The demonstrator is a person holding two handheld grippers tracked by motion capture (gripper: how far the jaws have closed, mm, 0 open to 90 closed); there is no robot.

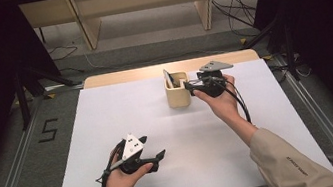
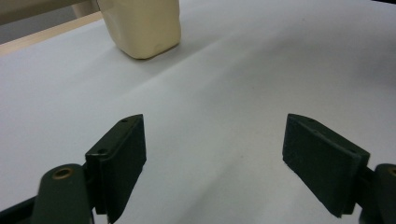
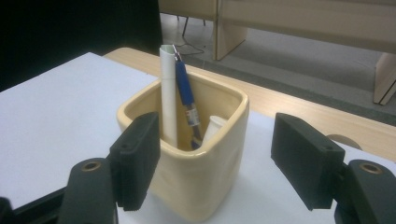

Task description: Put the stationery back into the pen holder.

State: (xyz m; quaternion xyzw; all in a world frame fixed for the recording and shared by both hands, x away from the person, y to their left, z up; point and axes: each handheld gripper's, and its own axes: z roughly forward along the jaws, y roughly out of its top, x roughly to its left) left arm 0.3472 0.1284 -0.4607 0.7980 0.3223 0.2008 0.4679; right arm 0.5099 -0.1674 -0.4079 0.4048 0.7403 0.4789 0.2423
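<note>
A cream square cup (image 1: 177, 94) stands at the far middle of the white table sheet (image 1: 121, 110). In the right gripper view the cup (image 3: 196, 163) holds a tall white pen (image 3: 168, 93), a blue pen (image 3: 186, 88) and a short white one (image 3: 214, 127). My right gripper (image 1: 190, 87) is at the cup's right side, pointing left at it. Its jaws are open (image 3: 217, 140) with the cup's near wall between them and no pad pressing on it. My left gripper (image 1: 154, 146) rests low at the near left, open and holding nothing (image 2: 215, 144), with the cup (image 2: 142, 25) far ahead.
A strip of bare wooden tabletop (image 1: 151, 70) runs along the far edge behind the cup. Beyond it are wooden furniture legs (image 1: 86, 30) and cables (image 1: 237, 9) on the floor. Black stand legs (image 1: 26, 85) flank the table.
</note>
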